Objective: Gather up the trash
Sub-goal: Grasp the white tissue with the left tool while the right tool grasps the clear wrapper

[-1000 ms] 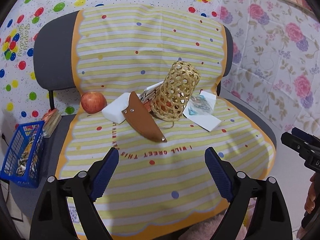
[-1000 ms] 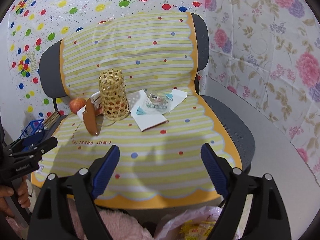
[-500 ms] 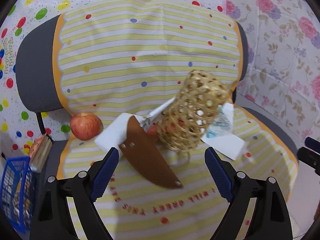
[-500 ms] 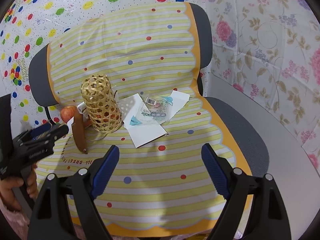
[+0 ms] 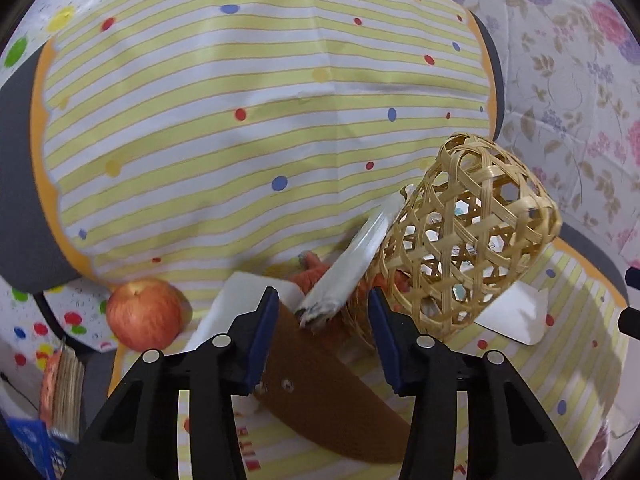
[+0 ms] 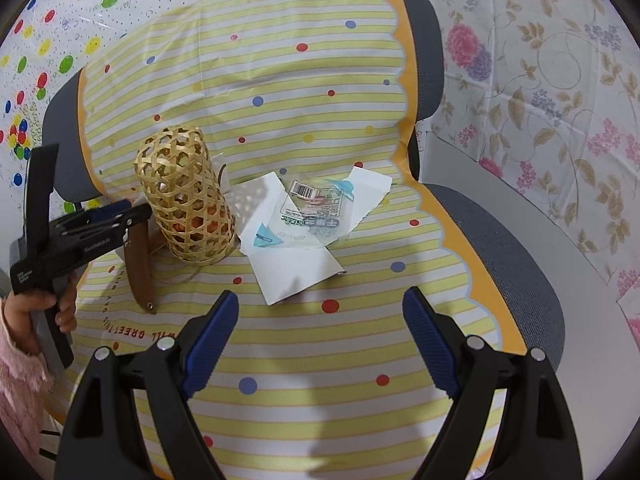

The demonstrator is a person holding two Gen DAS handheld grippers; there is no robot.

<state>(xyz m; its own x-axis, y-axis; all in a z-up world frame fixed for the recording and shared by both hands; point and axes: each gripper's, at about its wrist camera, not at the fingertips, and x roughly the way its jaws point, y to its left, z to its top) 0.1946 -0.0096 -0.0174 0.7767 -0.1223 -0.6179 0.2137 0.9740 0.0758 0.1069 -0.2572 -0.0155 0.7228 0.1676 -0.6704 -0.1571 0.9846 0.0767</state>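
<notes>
A white crumpled wrapper (image 5: 352, 264) leans against a woven bamboo basket (image 5: 468, 248) on the cloth-covered chair seat. My left gripper (image 5: 322, 332) is open with its jaws on either side of the wrapper's lower end, above a brown leather sheath (image 5: 332, 392). In the right wrist view the left gripper (image 6: 132, 216) is beside the basket (image 6: 184, 196). White paper sheets (image 6: 296, 264) and a clear printed plastic wrapper (image 6: 316, 212) lie right of the basket. My right gripper (image 6: 320, 332) is open and empty above the seat's front.
A red apple (image 5: 144, 314) and a white foam block (image 5: 240, 300) lie left of the sheath. Something orange (image 5: 316, 276) lies behind the wrapper. A blue wire basket (image 5: 28, 452) and stacked books (image 5: 66, 384) sit at the far left. Floral wall covering (image 6: 540, 80) is at right.
My left gripper has moved forward and down to the wrapper by the basket, and its jaws have narrowed. My right gripper has moved closer over the seat.
</notes>
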